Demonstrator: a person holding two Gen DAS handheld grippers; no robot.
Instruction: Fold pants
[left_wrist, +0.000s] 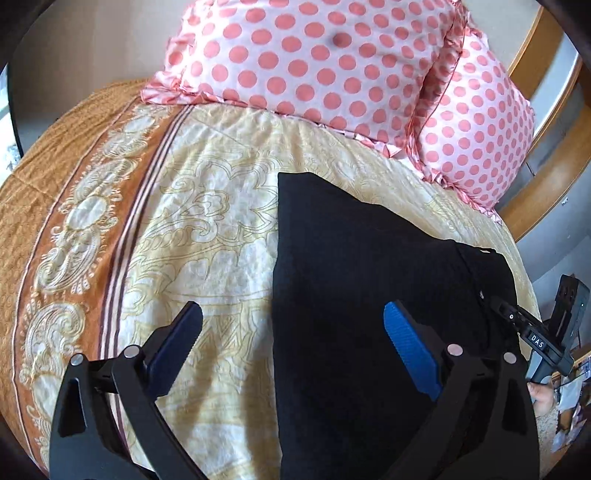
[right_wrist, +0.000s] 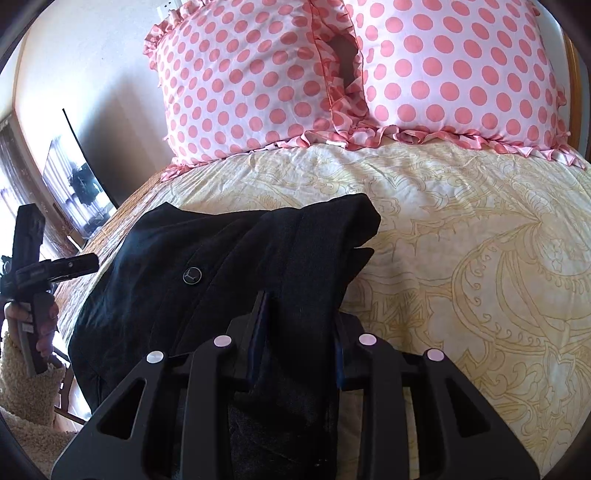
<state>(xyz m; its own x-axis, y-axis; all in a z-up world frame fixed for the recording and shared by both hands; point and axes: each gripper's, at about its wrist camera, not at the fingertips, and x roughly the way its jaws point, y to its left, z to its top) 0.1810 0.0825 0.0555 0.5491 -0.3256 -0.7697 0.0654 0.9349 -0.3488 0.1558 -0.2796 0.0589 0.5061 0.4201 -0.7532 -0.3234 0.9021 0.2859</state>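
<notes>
On bedspread (left_wrist: 221, 229): black pants (left_wrist: 362, 280) folded, bunched, button showing

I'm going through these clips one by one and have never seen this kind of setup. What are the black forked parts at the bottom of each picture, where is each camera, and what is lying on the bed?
There is no robot here. A person holds a hand-operated two-finger gripper in each hand, and each one carries a wide-angle camera looking forward along its fingers. That is why both pictures bulge.

The left wrist picture shows the left gripper open, holding nothing, above the edge of the black pants. At the far right you see the other tool.

The right wrist picture shows the right gripper closed on a fold of the pants. At its left edge is the person's left hand on its tool.

The pants lie on a cream patterned bedspread, with two pink polka-dot pillows behind.
</notes>
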